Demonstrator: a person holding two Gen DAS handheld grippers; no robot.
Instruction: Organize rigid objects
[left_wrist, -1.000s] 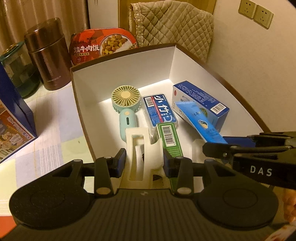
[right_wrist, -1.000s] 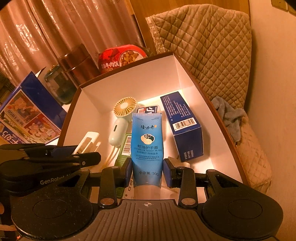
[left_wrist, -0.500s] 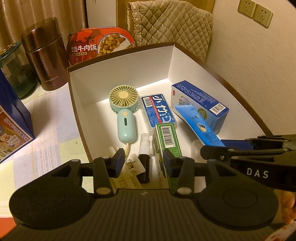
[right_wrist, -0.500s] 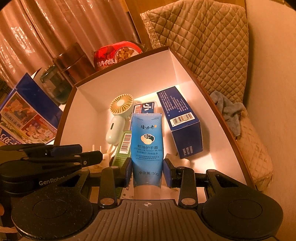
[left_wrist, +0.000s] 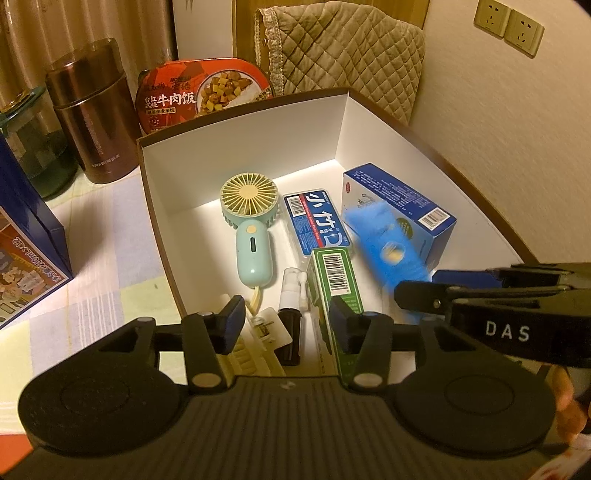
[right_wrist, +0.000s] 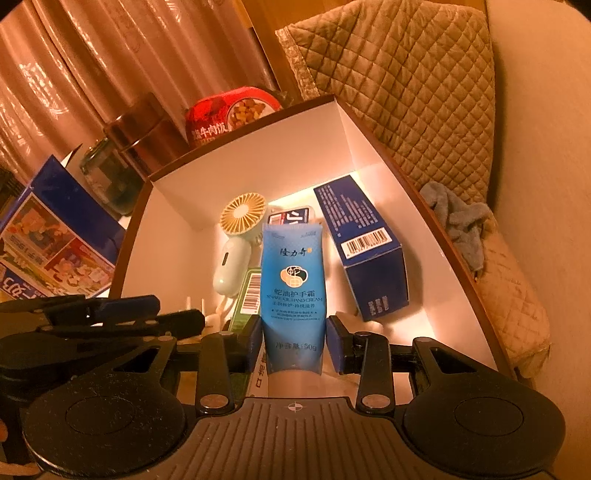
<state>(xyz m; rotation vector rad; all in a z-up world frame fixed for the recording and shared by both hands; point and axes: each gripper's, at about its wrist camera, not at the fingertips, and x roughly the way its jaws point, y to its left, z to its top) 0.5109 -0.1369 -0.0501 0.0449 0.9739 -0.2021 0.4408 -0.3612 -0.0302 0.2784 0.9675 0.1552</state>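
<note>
A white box with a brown rim (left_wrist: 255, 155) holds a mint hand fan (left_wrist: 251, 225), a blue-white pack (left_wrist: 316, 223), a green carton (left_wrist: 334, 284), a blue carton (left_wrist: 399, 206), a small spray bottle (left_wrist: 291, 291) and a cream plastic piece (left_wrist: 255, 339). My left gripper (left_wrist: 286, 321) is open and empty over the box's near edge. My right gripper (right_wrist: 291, 339) holds a blue hand cream tube (right_wrist: 293, 291) above the box; the jaws look slightly apart from it. The tube appears blurred in the left wrist view (left_wrist: 388, 247).
Behind the box stand a red meal tub (left_wrist: 201, 96), a brown flask (left_wrist: 92, 114) and a glass jar (left_wrist: 33, 147). A blue printed carton (left_wrist: 26, 251) lies at left. A quilted chair (right_wrist: 406, 92) with a grey cloth (right_wrist: 458, 221) is at right.
My left gripper opened and let the cream plastic piece drop into the box's near end, then drew back slightly. The right gripper's jaws widened a little around the tube.
</note>
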